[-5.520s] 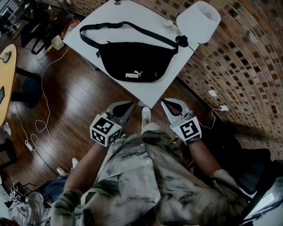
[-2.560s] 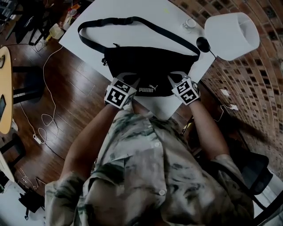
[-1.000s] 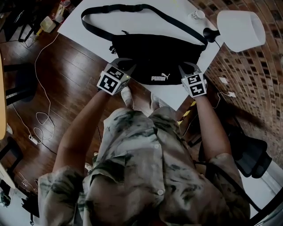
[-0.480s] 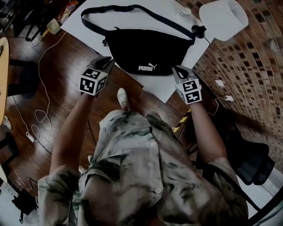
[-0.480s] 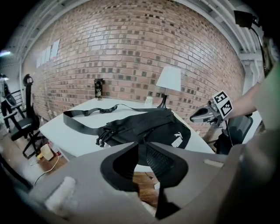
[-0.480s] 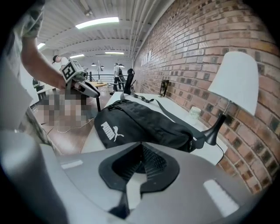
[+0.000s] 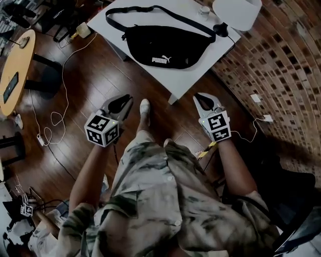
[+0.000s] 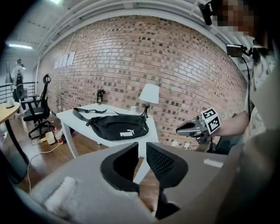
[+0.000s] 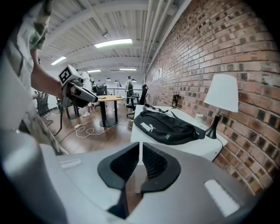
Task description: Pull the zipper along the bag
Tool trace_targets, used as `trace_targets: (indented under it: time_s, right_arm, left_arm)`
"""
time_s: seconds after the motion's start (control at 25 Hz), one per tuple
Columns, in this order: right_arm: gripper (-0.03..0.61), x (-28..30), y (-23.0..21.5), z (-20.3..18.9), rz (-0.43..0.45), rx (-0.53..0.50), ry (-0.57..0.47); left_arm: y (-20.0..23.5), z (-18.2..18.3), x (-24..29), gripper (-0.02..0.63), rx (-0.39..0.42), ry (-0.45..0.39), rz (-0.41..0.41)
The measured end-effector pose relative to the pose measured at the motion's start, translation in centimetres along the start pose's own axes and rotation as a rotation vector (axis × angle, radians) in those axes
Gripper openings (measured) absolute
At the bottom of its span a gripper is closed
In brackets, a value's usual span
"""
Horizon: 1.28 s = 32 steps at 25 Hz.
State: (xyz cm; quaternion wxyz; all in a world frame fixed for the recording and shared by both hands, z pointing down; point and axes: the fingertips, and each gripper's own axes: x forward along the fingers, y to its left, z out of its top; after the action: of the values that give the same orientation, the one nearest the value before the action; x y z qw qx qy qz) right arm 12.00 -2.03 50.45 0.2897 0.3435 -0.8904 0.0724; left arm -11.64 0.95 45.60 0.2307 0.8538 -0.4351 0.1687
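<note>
PUMA waist bag [image 7: 168, 44] top centre, long axis roughly left-right, logo upright; left gripper [image 7: 125, 102] jaws slightly apart, just closing, empty; right gripper [image 7: 199, 98] slit-open, empty.

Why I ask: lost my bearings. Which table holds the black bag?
The white table by the brick wall, bearing bag and lamp; the wooden table stands apart at left.
</note>
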Motion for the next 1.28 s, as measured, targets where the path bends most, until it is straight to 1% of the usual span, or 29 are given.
trace_targets:
  time_s: [0.16,0.28,0.4,0.56,0.68,0.76,0.88,1.04,1.16,1.28]
  right_arm:
    - [0.026,-4.5,4.5,-1.6,0.056,0.02,-0.014]
    - [0.026,-7.3,7.5,-1.7,0.073,-0.012,-0.042]
    - [0.026,-9.4,9.5,-1.0,0.061,-0.051,-0.076]
    - [0.026,-12.3,13.4,-0.6,0.061,-0.036,-0.098]
    - [0.026,-13.9,17.0,-0.1,0.068,-0.044,-0.118]
    - [0.026,-15.0,19.7,0.6,0.07,-0.037,-0.138]
    - [0.026,-16.7,24.7,1.6,0.063,-0.032,-0.167]
    - [0.026,-19.6,31.1,2.6,0.017,-0.003,-0.189]
    - [0.026,-21.9,35.7,3.3,-0.02,0.025,-0.187]
    - [0.026,-24.0,39.3,3.2,-0.032,0.024,-0.185]
  left_arm:
    - [-5.3,-2.3,-4.4,0.058,-0.006,0.028,0.012]
    - [-8.1,-2.5,-6.7,0.058,-0.003,0.016,-0.002]
    - [-10.8,-2.4,-7.8,0.057,0.021,-0.004,-0.042]
    - [-14.5,-2.8,-9.7,0.052,0.053,-0.034,-0.106]
    - [-16.6,-3.1,-12.8,0.052,0.083,-0.071,-0.145]
    - [-17.6,-3.7,-15.6,0.052,0.077,-0.101,-0.171]
    - [-18.8,-5.7,-20.3,0.051,0.068,-0.129,-0.214]
    - [-19.9,-9.0,-26.1,0.051,0.073,-0.15,-0.269]
    - [-20.7,-11.8,-29.8,0.051,0.081,-0.141,-0.309]
    - [-21.5,-14.0,-32.5,0.051,0.08,-0.127,-0.332]
